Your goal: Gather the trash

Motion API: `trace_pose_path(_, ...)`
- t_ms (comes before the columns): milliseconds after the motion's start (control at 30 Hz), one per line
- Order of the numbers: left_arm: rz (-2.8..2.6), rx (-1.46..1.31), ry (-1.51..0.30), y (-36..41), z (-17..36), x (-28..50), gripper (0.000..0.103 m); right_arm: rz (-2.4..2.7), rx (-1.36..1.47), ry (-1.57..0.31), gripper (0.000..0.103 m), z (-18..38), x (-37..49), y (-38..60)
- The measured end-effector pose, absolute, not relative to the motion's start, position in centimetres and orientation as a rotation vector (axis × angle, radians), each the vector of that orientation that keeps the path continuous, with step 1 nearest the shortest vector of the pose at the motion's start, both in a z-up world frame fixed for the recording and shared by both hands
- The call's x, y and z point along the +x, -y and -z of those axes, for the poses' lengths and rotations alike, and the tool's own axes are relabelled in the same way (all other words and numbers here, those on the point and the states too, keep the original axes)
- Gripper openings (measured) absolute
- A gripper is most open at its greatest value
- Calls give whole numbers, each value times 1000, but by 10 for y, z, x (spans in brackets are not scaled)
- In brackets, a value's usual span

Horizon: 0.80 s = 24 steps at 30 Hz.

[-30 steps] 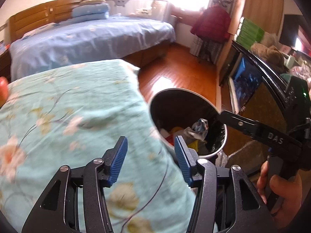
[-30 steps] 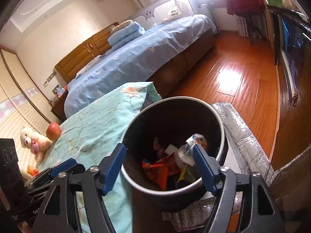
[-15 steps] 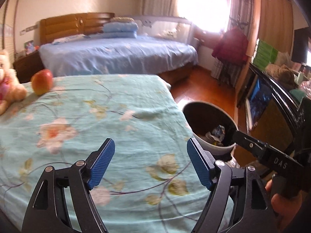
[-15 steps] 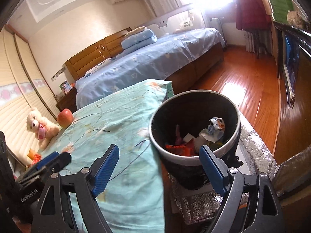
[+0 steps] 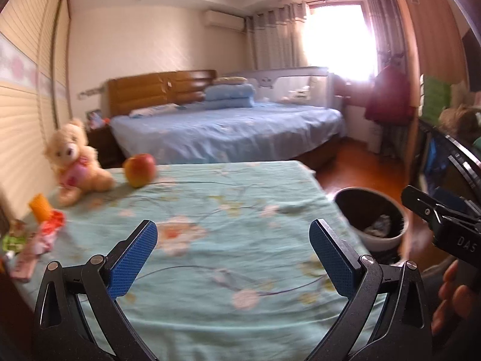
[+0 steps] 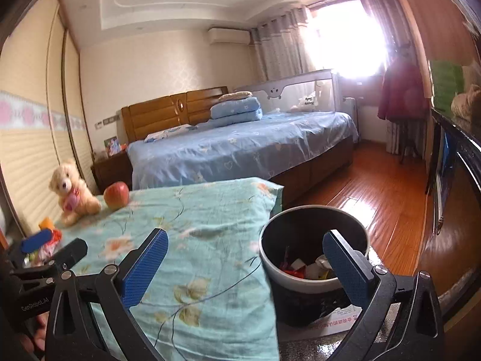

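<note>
A round bin (image 6: pixel 312 270) with wrappers inside stands at the right of the teal floral cloth (image 6: pixel 198 240); in the left wrist view the bin (image 5: pixel 372 219) sits right of the cloth (image 5: pixel 210 240). My right gripper (image 6: pixel 245 263) hovers near the bin, jaws opening wide, nothing between them. My left gripper (image 5: pixel 233 254) hangs above the cloth, jaws opening too, empty. Red and pink wrappers (image 5: pixel 45 237) and an orange piece (image 5: pixel 40 206) lie at the cloth's left edge.
A teddy bear (image 5: pixel 75 162) and an apple (image 5: pixel 139 170) sit at the cloth's far left. Behind is a blue bed (image 6: pixel 240 147) and wooden floor (image 6: pixel 375 186). A dark cabinet (image 6: pixel 457 180) runs along the right. A hand (image 5: pixel 451 297) holds the other gripper.
Both grippers pulled back from the bin, tilted up and swung left, so more of the cloth, the bear and the apple show. Both pairs of jaws spread wider.
</note>
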<state>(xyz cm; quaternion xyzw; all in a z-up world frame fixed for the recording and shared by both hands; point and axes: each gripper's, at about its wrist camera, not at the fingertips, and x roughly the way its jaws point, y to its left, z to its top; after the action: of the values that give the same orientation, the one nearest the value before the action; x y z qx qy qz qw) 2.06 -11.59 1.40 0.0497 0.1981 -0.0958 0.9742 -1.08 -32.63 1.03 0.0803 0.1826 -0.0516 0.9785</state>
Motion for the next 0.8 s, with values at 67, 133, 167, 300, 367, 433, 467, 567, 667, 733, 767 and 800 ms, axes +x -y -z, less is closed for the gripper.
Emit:
trace_pose_path(67, 180, 99, -397, 111, -9, 19, 103, 98, 151, -368, 103, -5, -10, 321)
trace_pose_path(133, 169, 95, -398, 108, -6, 17, 103, 91, 135, -367, 103, 0, -10, 314)
trace_pose_path(167, 164, 93, -397, 106, -5, 16, 103, 86, 123, -364, 103, 2, -11, 311)
trace_pose_path(300, 145, 92, -402, 103, -1, 15, 103, 76, 97, -357, 103, 5, -13, 301)
trace_pose_path(367, 142, 87, -401, 101, 0, 12, 103, 77, 97, -358, 103, 6, -13, 300)
trace_pose_path(433, 136, 84, -402, 99, 1, 11, 103, 72, 103, -360, 103, 7, -13, 300)
trace_pose_path(467, 136, 82, -403, 99, 1, 11, 103, 73, 104, -361, 103, 8, -14, 300)
trace_pose_path(567, 136, 71, -410, 96, 2, 11, 103, 73, 99, -366, 103, 10, -14, 300)
trace_pose_path(667, 133, 65, -406, 94, 2, 10, 103, 69, 97, -368, 103, 11, -15, 299)
trace_pose_path(733, 133, 68, -399, 94, 2, 9, 103, 68, 97, -368, 103, 12, -15, 299)
trace_pose_path(767, 132, 69, -397, 94, 2, 8, 103, 67, 97, -367, 103, 12, -15, 298)
trace_pose_path(800, 132, 70, -395, 94, 2, 8, 103, 68, 96, -367, 103, 12, -15, 298)
